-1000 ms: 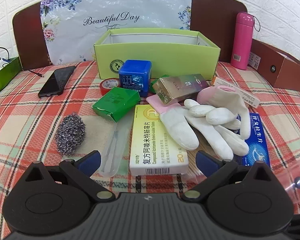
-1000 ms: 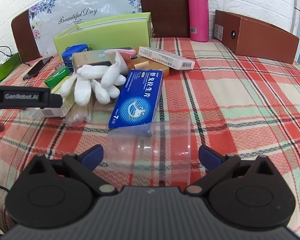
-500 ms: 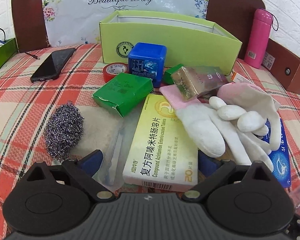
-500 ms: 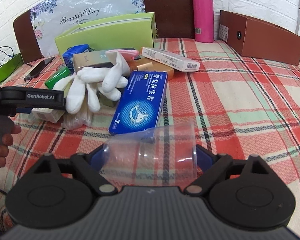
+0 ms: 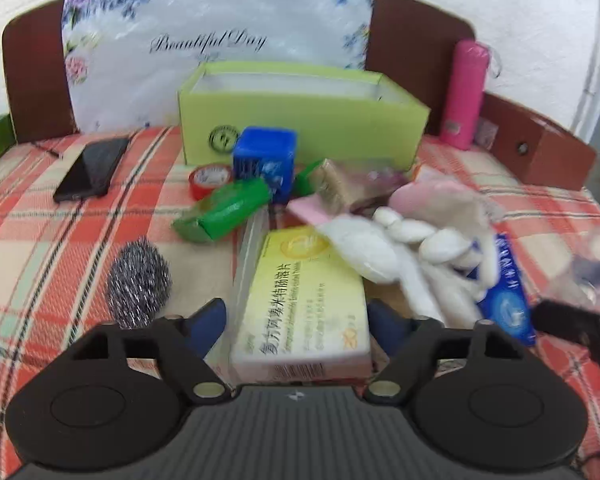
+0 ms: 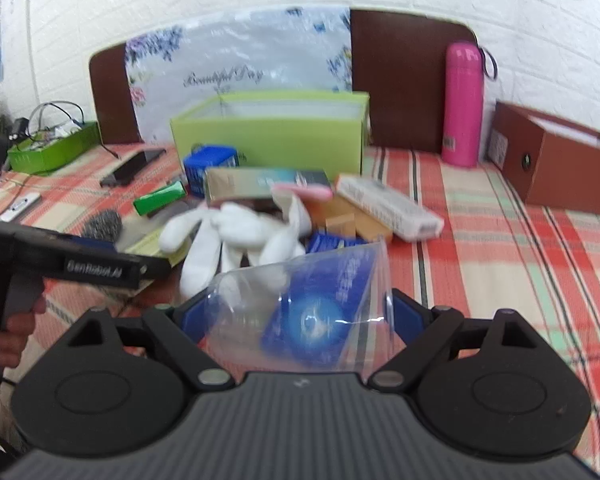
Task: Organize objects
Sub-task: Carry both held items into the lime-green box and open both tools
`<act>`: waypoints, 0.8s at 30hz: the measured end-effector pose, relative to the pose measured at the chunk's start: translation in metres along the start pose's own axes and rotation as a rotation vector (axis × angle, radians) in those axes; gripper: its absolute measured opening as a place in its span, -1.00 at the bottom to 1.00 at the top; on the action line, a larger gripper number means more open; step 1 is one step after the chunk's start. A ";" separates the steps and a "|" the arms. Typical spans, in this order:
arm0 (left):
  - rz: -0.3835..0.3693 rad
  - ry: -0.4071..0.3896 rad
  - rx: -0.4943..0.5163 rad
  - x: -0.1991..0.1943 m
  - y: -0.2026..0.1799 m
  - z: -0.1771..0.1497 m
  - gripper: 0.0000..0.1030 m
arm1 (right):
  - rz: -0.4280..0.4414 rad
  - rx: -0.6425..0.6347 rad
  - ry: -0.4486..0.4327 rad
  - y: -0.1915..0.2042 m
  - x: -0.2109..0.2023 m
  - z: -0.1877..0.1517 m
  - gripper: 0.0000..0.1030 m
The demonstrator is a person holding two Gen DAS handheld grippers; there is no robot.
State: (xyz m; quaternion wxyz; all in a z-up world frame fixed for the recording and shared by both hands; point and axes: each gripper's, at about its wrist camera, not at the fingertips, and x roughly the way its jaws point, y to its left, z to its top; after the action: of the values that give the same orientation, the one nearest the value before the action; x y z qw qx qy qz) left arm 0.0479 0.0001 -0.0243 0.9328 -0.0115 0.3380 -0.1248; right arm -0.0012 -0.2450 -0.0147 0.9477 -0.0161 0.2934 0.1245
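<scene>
The yellow medicine box (image 5: 300,300) lies at the near edge of the pile on the checked tablecloth (image 5: 40,240), right between the fingers of my left gripper (image 5: 296,320), whose jaws are closing on it; the picture is too blurred for me to tell if the pads are pressing on its sides. A white glove (image 5: 400,248) rests across its far corner, a steel scourer (image 5: 138,280) sits just to its left, and a green packet (image 5: 224,212), a blue cube (image 5: 265,164) and a red tape roll (image 5: 210,176) lie beyond, in front of the open green box (image 5: 300,132). My right gripper (image 6: 296,320) holds a clear plastic cup (image 6: 300,308) on its side, rim to the right, with the blue pads against both ends and the jaws standing wide. Through the cup I can see a blue box (image 6: 320,312) on the cloth. A pink flask (image 6: 462,104) stands upright near the brown box (image 6: 560,168) at the back, and a phone (image 5: 92,168) lies at far left.
</scene>
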 end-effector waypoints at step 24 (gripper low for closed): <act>-0.012 0.130 0.153 0.009 0.011 -0.017 0.52 | 0.060 0.018 -0.044 -0.011 0.025 0.036 0.75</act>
State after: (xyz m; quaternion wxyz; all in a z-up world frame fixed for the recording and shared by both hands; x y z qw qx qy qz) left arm 0.0461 0.0097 -0.0446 0.9062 0.0657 0.3872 -0.1564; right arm 0.0407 -0.2464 0.0004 0.9499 0.0042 0.2741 0.1504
